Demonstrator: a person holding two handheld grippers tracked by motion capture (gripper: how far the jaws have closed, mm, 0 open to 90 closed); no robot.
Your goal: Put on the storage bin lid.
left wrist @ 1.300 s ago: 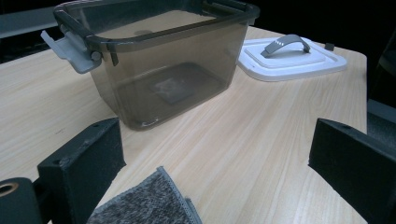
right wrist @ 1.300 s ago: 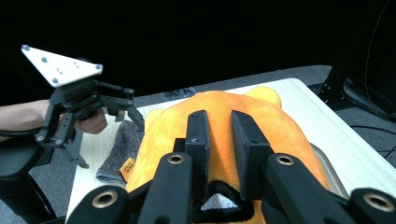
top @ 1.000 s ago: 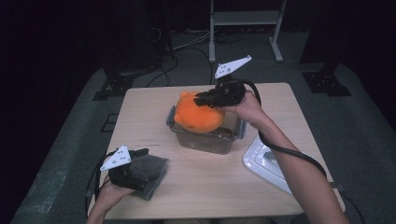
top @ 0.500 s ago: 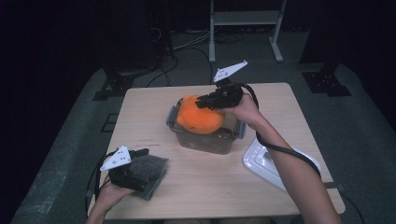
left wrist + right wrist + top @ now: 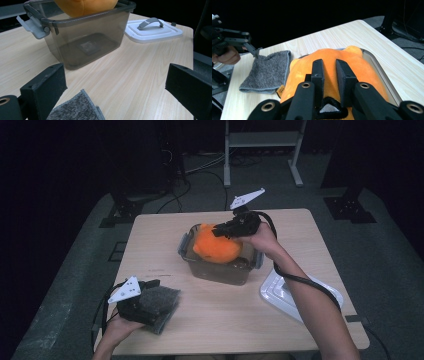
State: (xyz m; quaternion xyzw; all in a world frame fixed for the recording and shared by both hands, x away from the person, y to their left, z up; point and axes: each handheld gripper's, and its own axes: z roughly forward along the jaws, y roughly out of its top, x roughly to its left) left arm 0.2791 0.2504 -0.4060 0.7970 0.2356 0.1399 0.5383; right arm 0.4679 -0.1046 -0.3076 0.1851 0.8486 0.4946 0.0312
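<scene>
I count one orange plush toy (image 5: 217, 247) in one smoky bin (image 5: 220, 269), my right gripper (image 5: 223, 231) pinching it. Left gripper (image 5: 141, 296) spread over one grey towel (image 5: 161, 301). One white lid (image 5: 282, 292). Wood table (image 5: 155, 240), dark room.

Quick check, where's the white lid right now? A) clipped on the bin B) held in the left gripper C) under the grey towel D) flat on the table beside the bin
D: the white lid lies flat on the table beside the open bin, handle up, with neither gripper on it.
</scene>
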